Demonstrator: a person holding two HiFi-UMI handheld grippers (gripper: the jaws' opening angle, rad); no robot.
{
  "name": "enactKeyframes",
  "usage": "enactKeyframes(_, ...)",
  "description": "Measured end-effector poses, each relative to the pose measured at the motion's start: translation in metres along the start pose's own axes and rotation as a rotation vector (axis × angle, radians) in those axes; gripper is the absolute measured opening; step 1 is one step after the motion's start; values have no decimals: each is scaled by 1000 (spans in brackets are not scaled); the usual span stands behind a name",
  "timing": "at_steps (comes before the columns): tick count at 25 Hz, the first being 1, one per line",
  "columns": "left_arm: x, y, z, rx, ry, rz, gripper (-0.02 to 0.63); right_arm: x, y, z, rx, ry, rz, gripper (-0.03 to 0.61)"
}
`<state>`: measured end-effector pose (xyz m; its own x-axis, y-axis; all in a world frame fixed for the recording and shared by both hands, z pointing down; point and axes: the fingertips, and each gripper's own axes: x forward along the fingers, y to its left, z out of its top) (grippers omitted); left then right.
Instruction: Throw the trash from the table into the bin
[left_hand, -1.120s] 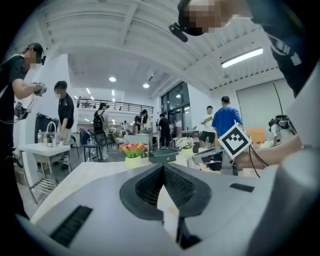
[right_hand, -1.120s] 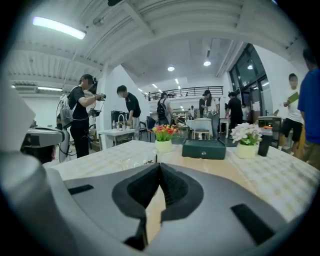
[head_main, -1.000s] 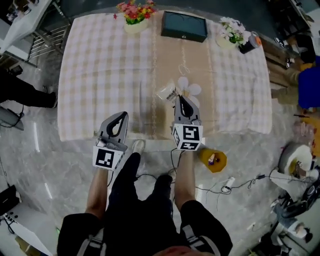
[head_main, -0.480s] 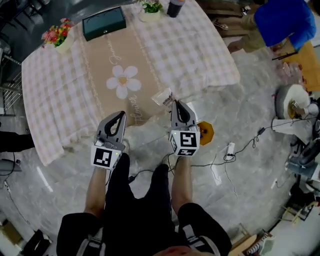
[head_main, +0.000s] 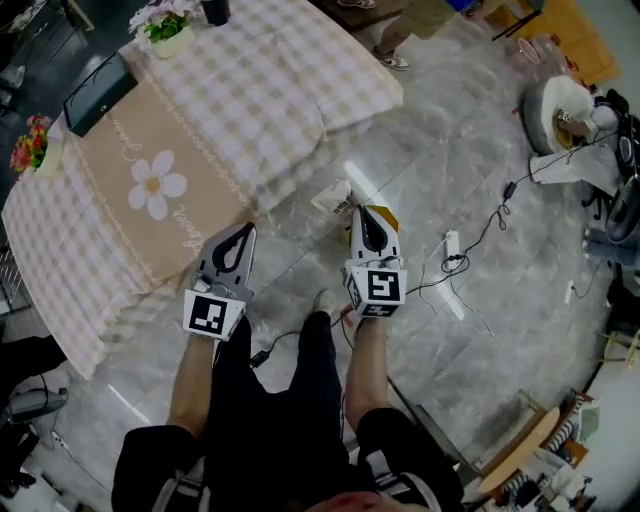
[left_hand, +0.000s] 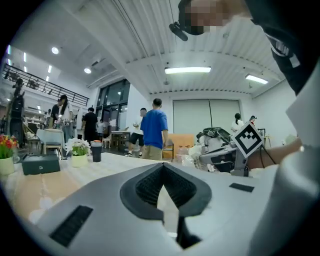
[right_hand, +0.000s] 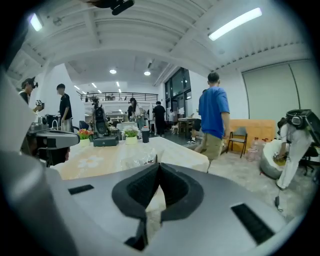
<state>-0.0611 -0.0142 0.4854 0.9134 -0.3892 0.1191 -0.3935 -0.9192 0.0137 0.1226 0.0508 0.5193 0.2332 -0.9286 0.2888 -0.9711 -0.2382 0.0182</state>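
Observation:
In the head view my right gripper (head_main: 356, 208) is shut on a crumpled clear plastic wrapper (head_main: 331, 197), held over the marble floor past the table's corner. The right gripper view shows its jaws (right_hand: 158, 164) closed, with the wrapper (right_hand: 136, 161) sticking out beyond the tips. A yellow bin (head_main: 387, 215) peeks out just right of that gripper, mostly hidden by it. My left gripper (head_main: 244, 230) hovers at the hanging edge of the checked tablecloth (head_main: 250, 90); its jaws (left_hand: 162, 166) meet at the tips with nothing between them.
On the table stand a flower pot (head_main: 170, 35), a dark box (head_main: 98, 92) and a dark cup (head_main: 214, 10). A white power strip (head_main: 450, 245) and cables lie on the floor to the right. A person in blue (right_hand: 214, 117) walks beyond the table.
The whole view has swung: the table slid from straight ahead to the upper left. Both grippers went along, the wrapper still in the right one, and the yellow bin now lies right behind it.

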Motion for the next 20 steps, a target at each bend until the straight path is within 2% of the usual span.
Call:
enactKeyframes(6, 53, -60, -17, 2, 26, -101, 3, -37, -84, -43, 60, 22, -124, 5)
enactKeyframes(11, 93, -110, -52, 9, 41, -163, 3, -57, -134, -96, 89, 42, -176, 5)
enactKeyframes(15, 123, -141, -90, 4, 36, -190, 3, -59, -165, -155, 102, 65, -214, 5)
enactKeyframes(20, 152, -159, -155, -4, 53, -222, 3, -45, -189, -249, 156, 106, -255, 5)
